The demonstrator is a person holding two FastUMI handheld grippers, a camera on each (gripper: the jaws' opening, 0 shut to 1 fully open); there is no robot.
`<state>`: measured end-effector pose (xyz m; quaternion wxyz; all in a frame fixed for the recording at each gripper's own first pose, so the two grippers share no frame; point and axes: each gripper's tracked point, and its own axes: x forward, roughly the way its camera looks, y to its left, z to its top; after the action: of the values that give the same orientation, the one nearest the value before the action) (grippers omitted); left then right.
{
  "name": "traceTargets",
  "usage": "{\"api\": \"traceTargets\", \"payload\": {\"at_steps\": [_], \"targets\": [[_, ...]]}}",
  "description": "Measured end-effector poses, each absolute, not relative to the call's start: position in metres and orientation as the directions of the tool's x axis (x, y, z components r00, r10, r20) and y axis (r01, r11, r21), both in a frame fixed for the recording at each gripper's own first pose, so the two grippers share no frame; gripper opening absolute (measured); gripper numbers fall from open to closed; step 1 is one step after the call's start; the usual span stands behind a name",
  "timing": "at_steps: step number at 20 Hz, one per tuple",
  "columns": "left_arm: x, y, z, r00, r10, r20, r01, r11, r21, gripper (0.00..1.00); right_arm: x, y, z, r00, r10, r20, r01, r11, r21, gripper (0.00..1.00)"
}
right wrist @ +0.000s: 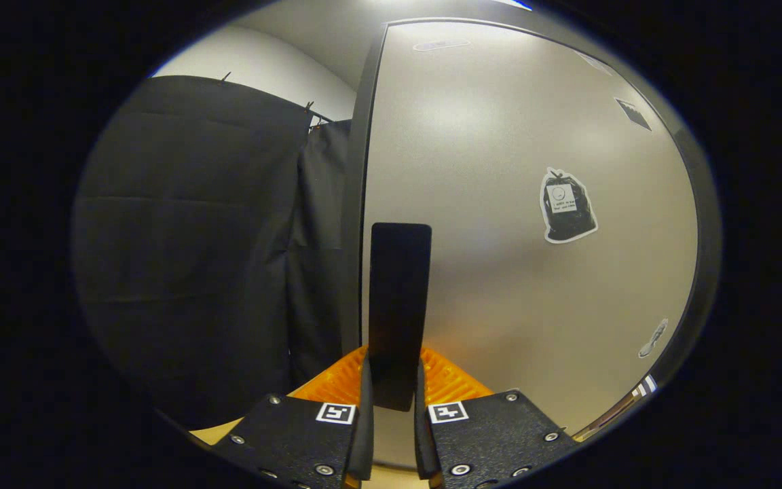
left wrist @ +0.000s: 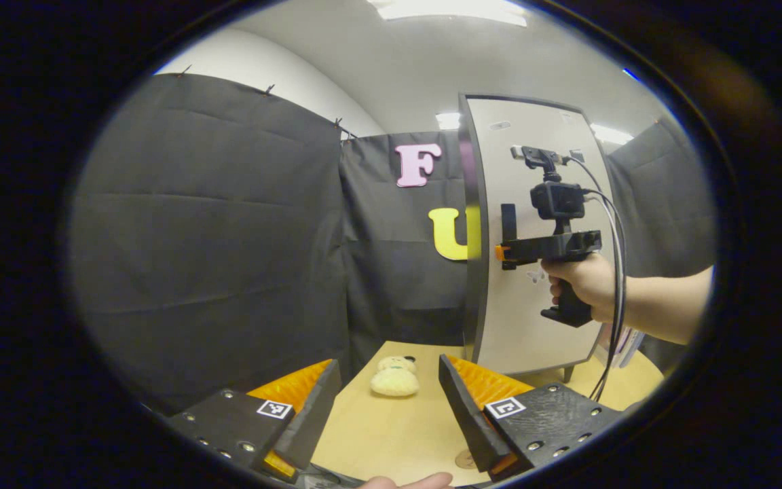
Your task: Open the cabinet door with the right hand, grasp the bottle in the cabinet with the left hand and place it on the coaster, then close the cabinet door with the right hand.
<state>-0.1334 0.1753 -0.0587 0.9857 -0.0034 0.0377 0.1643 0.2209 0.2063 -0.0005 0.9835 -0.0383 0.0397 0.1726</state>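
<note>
Right gripper [right wrist: 391, 394] is clenched on the black vertical handle [right wrist: 399, 305] of the pale grey cabinet door [right wrist: 533, 285], at 3 o'clock in the left gripper view; left gripper [left wrist: 387, 414] hangs released above the light wooden surface [left wrist: 391, 435].

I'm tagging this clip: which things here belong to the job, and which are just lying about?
Job:
- cabinet door
- door handle, clamped in the right claw
- left claw, open
- coaster

Lying about:
- plush toy on the table
- stickers on the door
</note>
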Motion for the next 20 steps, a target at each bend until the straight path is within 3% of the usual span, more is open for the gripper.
{"api": "traceTargets", "payload": {"at_steps": [20], "targets": [[-0.110, 0.173, -0.055, 0.973, 0.225, -0.048, -0.223, 0.974, 0.047, 0.88, 0.184, 0.192, -0.006, 0.860, 0.498, -0.114, -0.502, 0.865, -0.010, 0.22]]}}
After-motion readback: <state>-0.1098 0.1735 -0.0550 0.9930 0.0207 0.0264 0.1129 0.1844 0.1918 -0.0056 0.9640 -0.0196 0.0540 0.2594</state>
